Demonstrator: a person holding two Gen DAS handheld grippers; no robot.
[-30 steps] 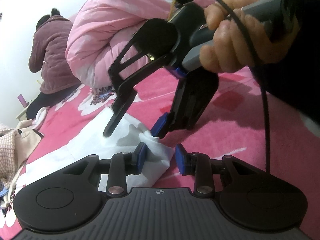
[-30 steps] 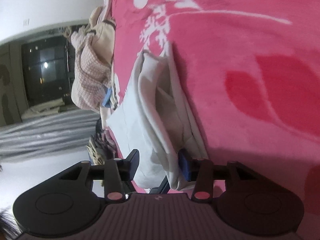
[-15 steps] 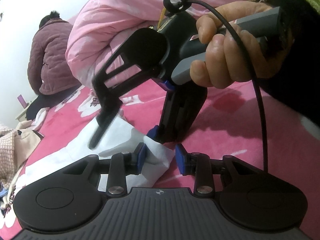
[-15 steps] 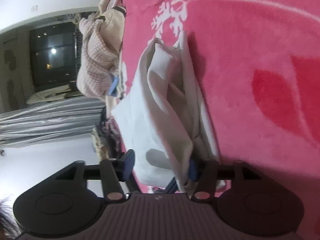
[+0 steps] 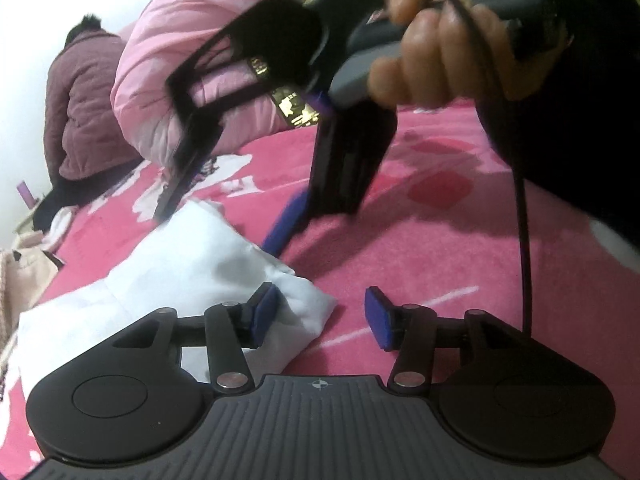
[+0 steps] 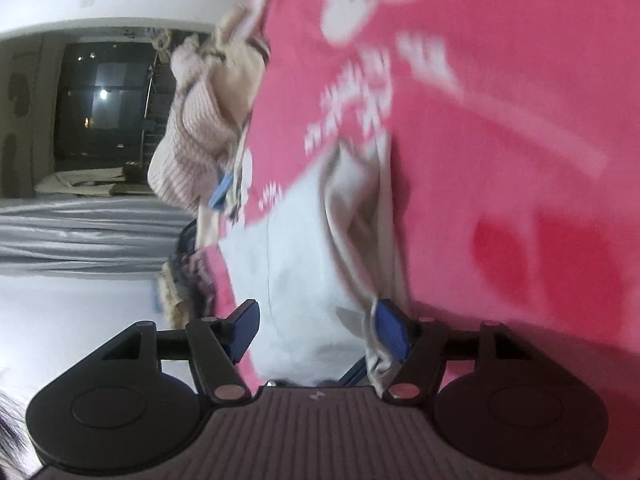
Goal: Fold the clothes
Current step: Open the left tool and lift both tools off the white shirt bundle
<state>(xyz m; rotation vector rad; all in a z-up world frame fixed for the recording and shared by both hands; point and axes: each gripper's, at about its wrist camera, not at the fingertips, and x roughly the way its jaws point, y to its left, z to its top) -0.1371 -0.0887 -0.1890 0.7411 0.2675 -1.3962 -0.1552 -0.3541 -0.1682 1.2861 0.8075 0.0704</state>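
A folded white garment [image 5: 188,276] lies on a bed covered by a pink blanket [image 5: 460,264] with white flower patterns. In the left wrist view the garment sits left of centre, its near corner reaching between the blue pads of the left tool [image 5: 320,316]. That tool's jaws have just been opening; they now stand at a middling gap, the left pad [image 5: 264,312] lying over the cloth's edge without pinching it and the right pad over bare blanket, so nothing is gripped.

Farther off in the same view, the right tool [image 5: 224,220] hangs just above the garment's far end, held by a hand [image 5: 436,56] in a dark sleeve, with a black cable [image 5: 520,208] trailing down from it. Its two fingers are spread wide, one over the garment's far left edge, the other to the right above the blanket; the picture is blurred here. In the right wrist view [image 6: 316,328] its jaws have also just been opening, and the garment [image 6: 304,256] lies between the pads, its layered folds close against the right pad [image 6: 392,330], though not squeezed.

A rolled pink quilt [image 5: 168,64] rests at the far side of the bed. A person in a mauve padded jacket [image 5: 80,108] sits at the far left with their back turned. A heap of beige and checked clothes [image 6: 208,128] lies by the bed's edge.
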